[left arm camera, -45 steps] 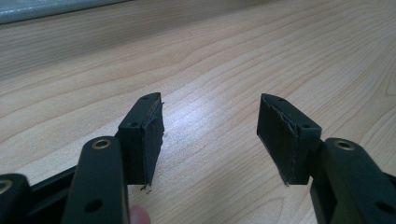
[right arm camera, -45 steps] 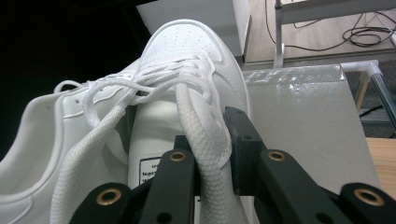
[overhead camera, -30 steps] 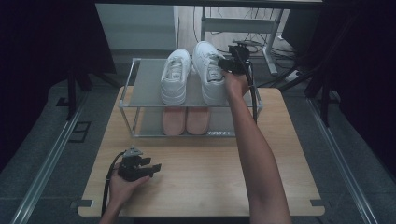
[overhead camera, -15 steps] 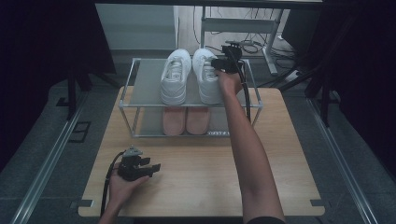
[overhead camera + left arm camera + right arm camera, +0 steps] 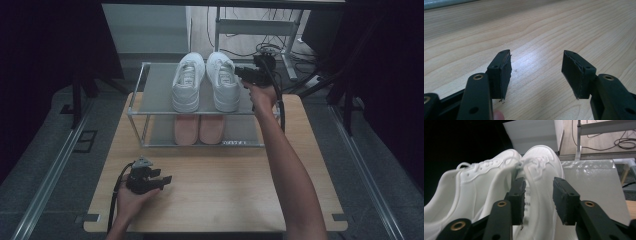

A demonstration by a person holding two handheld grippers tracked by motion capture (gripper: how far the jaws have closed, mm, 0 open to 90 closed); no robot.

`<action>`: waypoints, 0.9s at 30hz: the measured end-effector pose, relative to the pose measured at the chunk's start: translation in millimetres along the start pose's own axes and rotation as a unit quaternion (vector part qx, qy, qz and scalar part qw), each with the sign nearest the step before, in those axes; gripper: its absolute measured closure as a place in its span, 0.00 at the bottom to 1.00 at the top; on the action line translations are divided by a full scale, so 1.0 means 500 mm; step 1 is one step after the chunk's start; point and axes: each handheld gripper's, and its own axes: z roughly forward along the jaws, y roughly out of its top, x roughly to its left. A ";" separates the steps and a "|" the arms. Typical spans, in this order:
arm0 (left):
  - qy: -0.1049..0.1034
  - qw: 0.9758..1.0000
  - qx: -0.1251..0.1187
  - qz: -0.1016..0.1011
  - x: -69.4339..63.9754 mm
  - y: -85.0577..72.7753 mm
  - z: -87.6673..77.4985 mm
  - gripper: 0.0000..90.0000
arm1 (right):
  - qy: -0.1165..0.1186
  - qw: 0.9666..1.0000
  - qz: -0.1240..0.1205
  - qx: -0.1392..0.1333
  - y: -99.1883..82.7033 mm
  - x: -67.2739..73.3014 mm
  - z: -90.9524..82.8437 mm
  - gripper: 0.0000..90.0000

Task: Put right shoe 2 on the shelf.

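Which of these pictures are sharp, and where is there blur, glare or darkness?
High view: dark surroundings, table evenly lit, slightly soft. Left gripper view: sharp jaws, a soft sheen on the wood between them. Right gripper view: the near white shoe is blurred, the shelf glints at its far edge, and the left background is black.

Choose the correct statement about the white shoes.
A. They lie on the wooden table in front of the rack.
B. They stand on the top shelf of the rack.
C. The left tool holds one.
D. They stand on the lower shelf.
B: the white shoes stand side by side on the top shelf of the rack, above the pink pair.
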 end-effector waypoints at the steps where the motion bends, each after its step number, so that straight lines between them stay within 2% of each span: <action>1: 0.000 1.000 -0.001 0.000 0.000 0.000 0.000 0.46 | 0.006 1.000 -0.003 -0.003 -0.007 -0.005 -0.013 0.74; 5: 0.001 1.000 -0.001 0.000 -0.001 0.000 -0.002 0.46 | 0.021 1.000 -0.018 -0.003 -0.030 -0.018 -0.049 0.79; 8: 0.004 1.000 -0.002 0.001 -0.001 0.000 -0.003 0.46 | 0.009 0.999 -0.048 0.001 -0.042 -0.023 -0.067 0.83; 11: 0.005 1.000 -0.003 -0.004 -0.001 0.000 -0.004 0.46 | 0.008 0.998 -0.061 0.007 -0.053 -0.031 -0.083 0.88; 20: 0.006 1.000 -0.002 0.003 -0.002 0.000 -0.003 0.46 | 0.021 0.996 -0.086 0.023 -0.091 -0.035 -0.094 0.99; 27: 0.006 1.000 -0.002 0.003 -0.002 0.000 -0.003 0.46 | 0.023 0.995 -0.091 0.032 -0.113 -0.035 -0.085 1.00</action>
